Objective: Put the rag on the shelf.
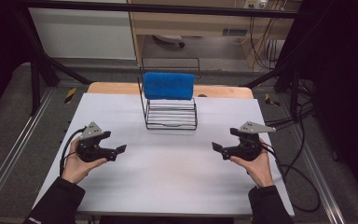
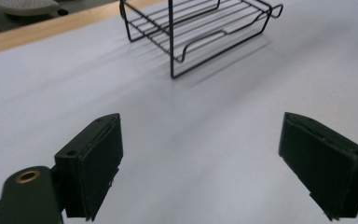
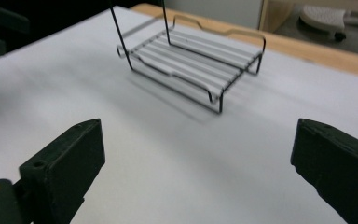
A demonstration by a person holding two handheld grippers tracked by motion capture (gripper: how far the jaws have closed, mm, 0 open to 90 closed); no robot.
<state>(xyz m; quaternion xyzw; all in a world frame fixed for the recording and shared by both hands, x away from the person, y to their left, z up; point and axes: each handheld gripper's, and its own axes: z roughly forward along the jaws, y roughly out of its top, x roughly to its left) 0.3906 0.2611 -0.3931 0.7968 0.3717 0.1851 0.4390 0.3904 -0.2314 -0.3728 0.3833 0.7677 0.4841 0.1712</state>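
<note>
One white tabletop (image 1: 168, 177) is seen, bordered by a wooden edge (image 1: 223, 91) at the far side, with grey floor (image 1: 9, 121) around it and a pale cabinet (image 1: 81, 32) behind. A black wire rack (image 1: 171, 116) is placed at the far middle, a blue towel (image 1: 168, 85) draped over its top bar. The left gripper (image 1: 119, 150) and right gripper (image 1: 216, 147) are held low, well apart from the rack; the fingers (image 2: 91, 163) of both are spread wide, with nothing held.

Wire rack (image 3: 193, 63) beyond parted jaws
</note>
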